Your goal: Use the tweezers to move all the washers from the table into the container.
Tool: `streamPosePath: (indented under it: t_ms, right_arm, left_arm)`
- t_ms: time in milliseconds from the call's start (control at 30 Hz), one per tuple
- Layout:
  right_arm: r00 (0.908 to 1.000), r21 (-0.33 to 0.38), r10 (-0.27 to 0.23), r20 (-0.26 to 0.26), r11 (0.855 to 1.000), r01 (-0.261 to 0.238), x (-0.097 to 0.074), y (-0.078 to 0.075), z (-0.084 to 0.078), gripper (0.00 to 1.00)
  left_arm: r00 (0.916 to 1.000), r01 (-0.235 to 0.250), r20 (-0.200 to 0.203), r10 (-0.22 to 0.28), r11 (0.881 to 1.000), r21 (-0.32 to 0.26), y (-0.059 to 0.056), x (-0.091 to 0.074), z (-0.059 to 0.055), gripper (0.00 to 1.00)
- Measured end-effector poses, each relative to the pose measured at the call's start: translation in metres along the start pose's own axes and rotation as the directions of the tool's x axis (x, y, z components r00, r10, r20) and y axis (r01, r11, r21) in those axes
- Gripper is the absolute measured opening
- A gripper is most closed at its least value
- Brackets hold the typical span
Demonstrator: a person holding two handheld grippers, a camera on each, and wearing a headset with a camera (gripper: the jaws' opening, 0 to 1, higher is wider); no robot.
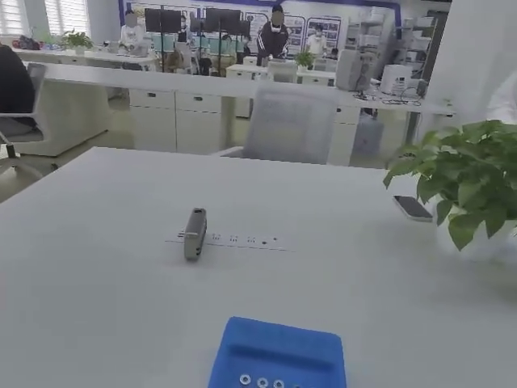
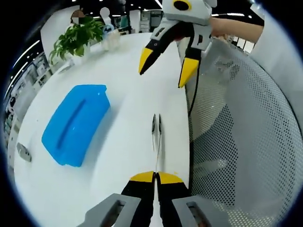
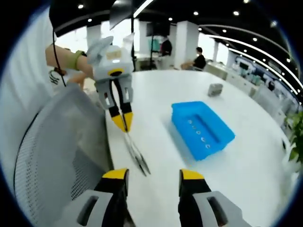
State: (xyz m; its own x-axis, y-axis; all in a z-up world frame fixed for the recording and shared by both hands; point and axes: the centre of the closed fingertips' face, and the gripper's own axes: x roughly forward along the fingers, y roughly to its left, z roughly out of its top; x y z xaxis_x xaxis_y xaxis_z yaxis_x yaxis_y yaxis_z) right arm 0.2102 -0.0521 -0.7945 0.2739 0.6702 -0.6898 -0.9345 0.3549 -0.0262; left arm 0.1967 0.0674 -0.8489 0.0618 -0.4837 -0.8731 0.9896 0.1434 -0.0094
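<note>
My left gripper (image 2: 156, 176) is shut on the handle end of the metal tweezers (image 2: 156, 135), whose tips point forward over the white table near its edge. In the right gripper view the left gripper (image 3: 122, 120) holds the tweezers (image 3: 137, 158) pointing toward my right gripper (image 3: 154, 175), which is open with nothing between its jaws. The right gripper (image 2: 165, 66) also hangs open beyond the tweezer tips. The blue container (image 1: 279, 356) sits at the table's near side with several washers (image 1: 262, 381) in it. The same container (image 3: 202, 126) (image 2: 75, 123) lies beside both grippers.
A grey mesh chair back (image 2: 236, 123) stands right against the table edge by the grippers. A small grey device (image 1: 195, 233) lies mid-table, with a potted plant (image 1: 468, 178) and a phone (image 1: 413, 208) at the far right. People sit at desks behind.
</note>
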Motion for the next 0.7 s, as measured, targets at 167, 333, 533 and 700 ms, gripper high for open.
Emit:
streamPosePath:
  t_ms: [167,333,533,700]
  right_arm:
    - [0.9995,0.037,-0.014,0.029,0.999,0.012,-0.004,-0.001,0.002,0.41]
    - [0.9972,0.054,-0.027,0.069,0.998,0.024,-0.01,0.004,0.007,0.44]
    - [0.9941,0.09,-0.037,0.101,0.996,0.028,-0.018,0.006,0.003,0.46]
    - [0.9846,0.137,-0.093,0.148,0.988,0.073,-0.027,-0.004,0.001,0.49]
  left_arm:
    - [0.9989,-0.004,-0.046,0.004,1.0,-0.001,0.003,0.006,-0.006,0.0]
    - [0.9969,-0.008,-0.078,0.007,1.0,-0.012,0.005,0.012,-0.011,0.0]
    - [0.9962,-0.026,-0.083,0.024,1.0,-0.018,0.006,0.012,-0.013,0.0]
    - [0.9948,-0.048,-0.093,0.042,0.997,-0.06,0.007,0.009,-0.018,0.0]
